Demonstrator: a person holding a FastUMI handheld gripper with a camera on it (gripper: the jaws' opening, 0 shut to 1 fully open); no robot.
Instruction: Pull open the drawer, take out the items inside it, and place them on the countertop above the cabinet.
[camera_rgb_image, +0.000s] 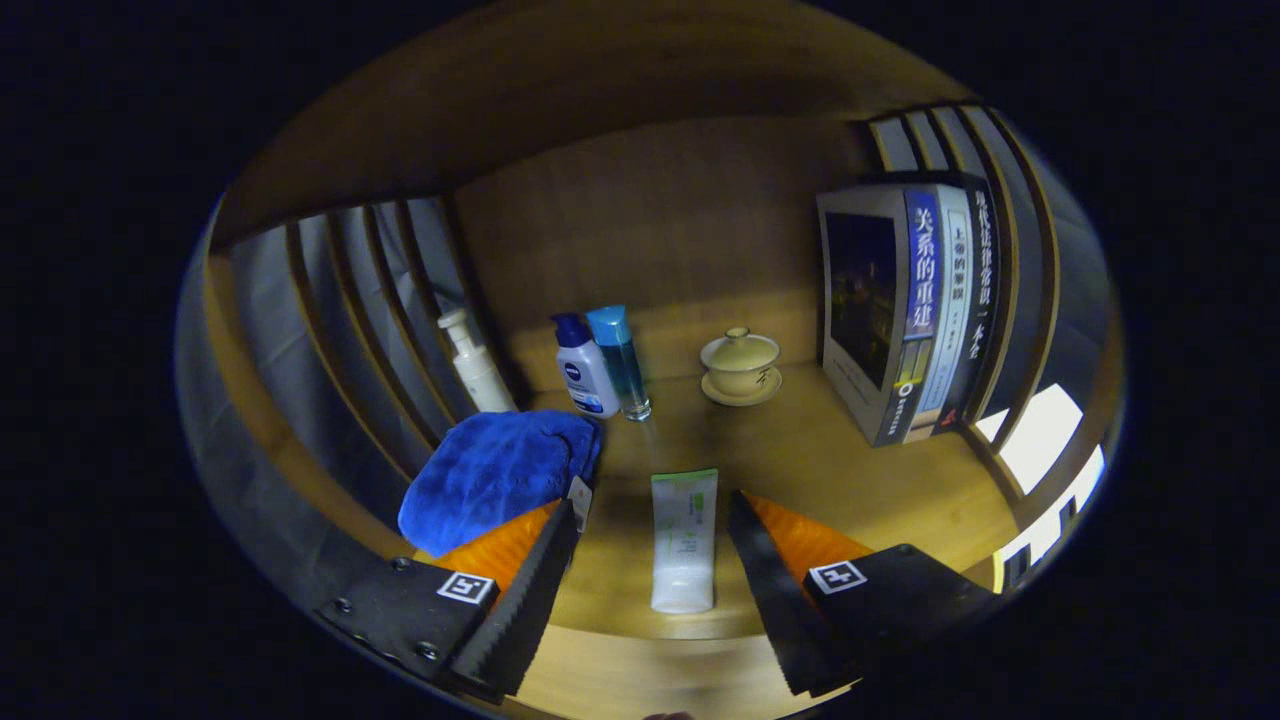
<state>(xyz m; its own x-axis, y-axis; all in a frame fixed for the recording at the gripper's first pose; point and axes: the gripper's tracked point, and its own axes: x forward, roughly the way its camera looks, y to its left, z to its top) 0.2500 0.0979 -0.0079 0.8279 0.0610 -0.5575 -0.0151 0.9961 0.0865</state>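
A white tube with a green end (684, 540) lies flat on the wooden countertop (830, 470), lengthwise between my two fingers and touching neither. My gripper (652, 520) is open, hovering just above the countertop's front edge. A folded blue cloth (495, 475) rests on the countertop just ahead of my left finger (535, 580), its near edge over the fingertip. The drawer is hidden below.
Against the back panel stand a white pump bottle (474, 365), a white bottle with a blue cap (584, 368) and a clear blue bottle (620, 362). A lidded yellow cup on a saucer (741, 366) sits centre-back. Several upright books (910, 310) stand at right. Slatted sides (370, 320) enclose the shelf.
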